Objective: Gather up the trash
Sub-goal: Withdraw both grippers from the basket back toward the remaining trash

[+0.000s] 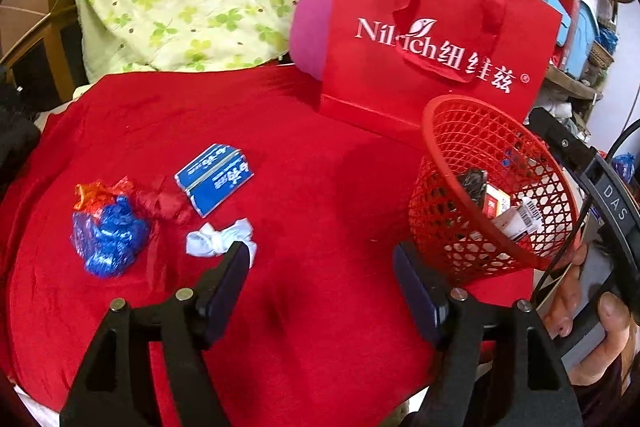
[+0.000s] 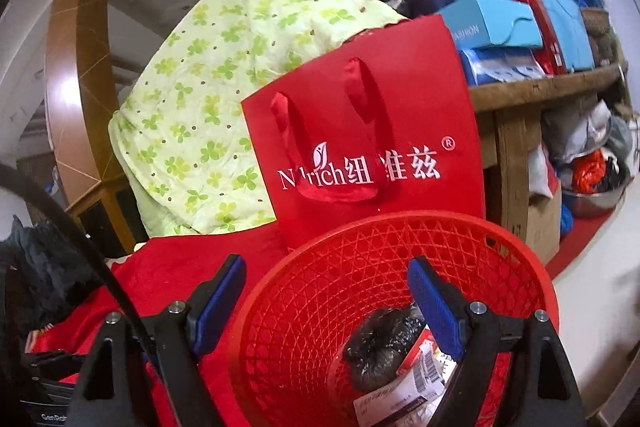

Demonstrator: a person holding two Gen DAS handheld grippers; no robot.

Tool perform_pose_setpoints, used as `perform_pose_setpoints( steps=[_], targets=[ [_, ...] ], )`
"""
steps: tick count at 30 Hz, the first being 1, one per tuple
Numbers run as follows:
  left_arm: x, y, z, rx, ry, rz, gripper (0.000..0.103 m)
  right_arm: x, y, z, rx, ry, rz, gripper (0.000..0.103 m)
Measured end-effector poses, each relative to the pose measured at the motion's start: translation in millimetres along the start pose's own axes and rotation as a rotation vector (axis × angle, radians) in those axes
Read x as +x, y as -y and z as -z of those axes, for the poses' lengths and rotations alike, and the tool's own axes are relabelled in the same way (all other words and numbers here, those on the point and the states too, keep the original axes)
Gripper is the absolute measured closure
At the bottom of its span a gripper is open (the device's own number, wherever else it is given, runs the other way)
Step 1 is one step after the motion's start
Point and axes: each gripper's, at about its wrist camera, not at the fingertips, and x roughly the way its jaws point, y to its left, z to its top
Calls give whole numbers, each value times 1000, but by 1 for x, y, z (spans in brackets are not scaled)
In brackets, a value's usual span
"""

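My left gripper (image 1: 320, 275) spread wide, nothing between fingers, above red cloth (image 1: 304, 195) on tabletop. White crumpled tissue (image 1: 218, 239) just past left fingertip. Beyond-left: red wrapper (image 1: 162, 203), blue foil wad (image 1: 106, 235), blue packet (image 1: 216, 177). My right gripper (image 2: 326, 291) also spread, empty, straddling near rim of red basket (image 2: 320, 291); black bag (image 2: 380, 347), cartons inside. Red paper bag (image 2: 360, 151) behind basket.

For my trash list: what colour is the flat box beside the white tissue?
Blue with white writing: the box, clearest in the left wrist view.
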Motion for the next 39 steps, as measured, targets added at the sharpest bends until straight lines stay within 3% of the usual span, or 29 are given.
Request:
perform_pose_setpoints(
  steps=[14,23,30,39],
  targets=[
    [11,-24,15,-40,-58,-62,28,-2,-14,0,-69,49,-30,17],
    [18,-50,31,-69,-106,-124,28,0,-53,12,-216,60,-96,17],
    [22,-78,44,-117,-144,-180,28,11,-85,23,-257,13,-199,17],
    [19,-101,53,-175,-147,-203,28,26,-110,31,-237,-41,-257,17]
  ],
)
